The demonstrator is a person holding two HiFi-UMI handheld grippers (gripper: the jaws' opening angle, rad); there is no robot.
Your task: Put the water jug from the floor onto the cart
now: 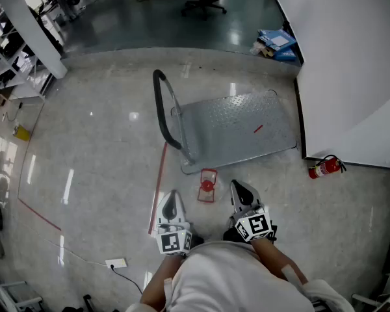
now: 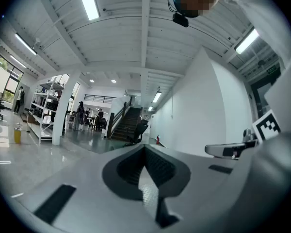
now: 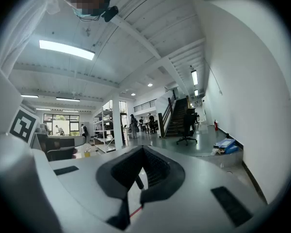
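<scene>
The water jug, clear with a red cap, stands on the floor just in front of the cart's near edge. The cart is a flat grey metal platform with a black push handle at its left end. Nothing lies on it. My left gripper is level and shut, to the left of the jug and a little nearer me. My right gripper is shut and empty, just right of the jug. In the two gripper views, the left gripper and the right gripper each have their jaws closed together with nothing between them.
A red fire extinguisher lies by the white wall to the right of the cart. Blue packages sit at the back right. A red tape line runs along the floor on the left. A floor socket with a cable is at the near left.
</scene>
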